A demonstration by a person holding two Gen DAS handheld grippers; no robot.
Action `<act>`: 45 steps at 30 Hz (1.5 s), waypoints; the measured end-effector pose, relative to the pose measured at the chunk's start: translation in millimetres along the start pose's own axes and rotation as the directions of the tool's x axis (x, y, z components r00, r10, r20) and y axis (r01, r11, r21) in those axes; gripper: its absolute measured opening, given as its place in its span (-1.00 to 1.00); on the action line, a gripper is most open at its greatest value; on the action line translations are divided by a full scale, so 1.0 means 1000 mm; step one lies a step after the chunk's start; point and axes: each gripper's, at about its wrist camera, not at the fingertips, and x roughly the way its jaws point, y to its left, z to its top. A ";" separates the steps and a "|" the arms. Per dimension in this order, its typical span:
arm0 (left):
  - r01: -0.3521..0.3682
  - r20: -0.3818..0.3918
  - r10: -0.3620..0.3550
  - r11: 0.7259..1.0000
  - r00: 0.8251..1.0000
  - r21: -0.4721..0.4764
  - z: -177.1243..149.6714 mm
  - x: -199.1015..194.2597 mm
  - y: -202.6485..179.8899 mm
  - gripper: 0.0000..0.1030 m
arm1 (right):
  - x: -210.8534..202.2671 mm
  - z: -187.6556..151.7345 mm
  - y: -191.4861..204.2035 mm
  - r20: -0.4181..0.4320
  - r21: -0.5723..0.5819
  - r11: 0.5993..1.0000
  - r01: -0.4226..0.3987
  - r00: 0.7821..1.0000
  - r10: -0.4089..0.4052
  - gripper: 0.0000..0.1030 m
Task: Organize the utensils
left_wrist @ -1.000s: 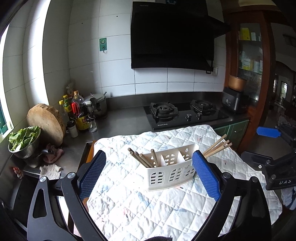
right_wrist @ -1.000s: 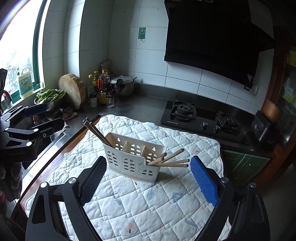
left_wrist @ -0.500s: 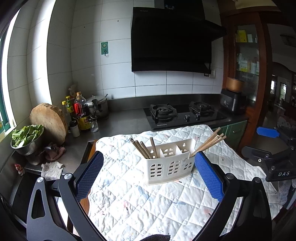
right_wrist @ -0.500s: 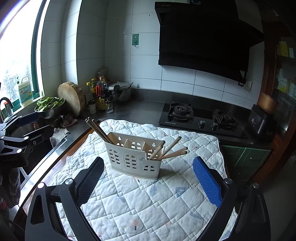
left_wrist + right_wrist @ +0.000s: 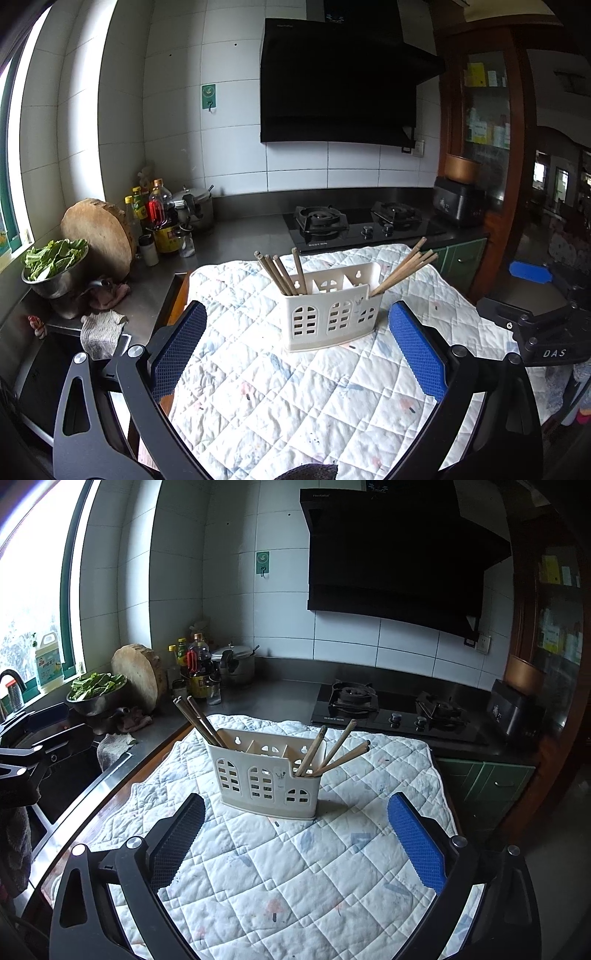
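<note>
A white plastic utensil holder (image 5: 330, 312) with three compartments stands upright on a quilted cloth (image 5: 295, 387). Several wooden chopsticks (image 5: 280, 273) lean in its left compartment and several more (image 5: 404, 267) in its right one; the middle one looks empty. The holder also shows in the right wrist view (image 5: 264, 775), with chopsticks at its left end (image 5: 199, 720) and right end (image 5: 332, 749). My left gripper (image 5: 295, 354) is open and empty, hovering in front of the holder. My right gripper (image 5: 295, 842) is open and empty, also in front of it.
A gas stove (image 5: 354, 225) sits behind the cloth. Bottles (image 5: 159, 218), a pot (image 5: 195, 208), a round wooden board (image 5: 98, 234) and a bowl of greens (image 5: 55, 262) stand at the left. A sink (image 5: 62, 771) lies left of the cloth. The right gripper shows at the right (image 5: 535, 325).
Both grippers have drawn back and risen a little from the holder, which now looks smaller and more upright in both views. The holder and chopsticks have not moved.
</note>
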 end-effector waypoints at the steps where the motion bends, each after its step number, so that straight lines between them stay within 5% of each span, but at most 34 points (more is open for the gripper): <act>1: 0.000 -0.001 0.000 1.000 1.000 -0.004 -0.003 -0.002 0.000 0.90 | -0.001 -0.003 0.000 0.003 0.000 1.000 0.010 1.000 -0.010 0.86; 45: 0.005 -0.087 -0.014 0.995 0.996 -0.100 -0.117 -0.009 -0.015 0.90 | -0.005 -0.109 -0.020 -0.097 0.119 0.988 0.095 0.992 -0.084 0.86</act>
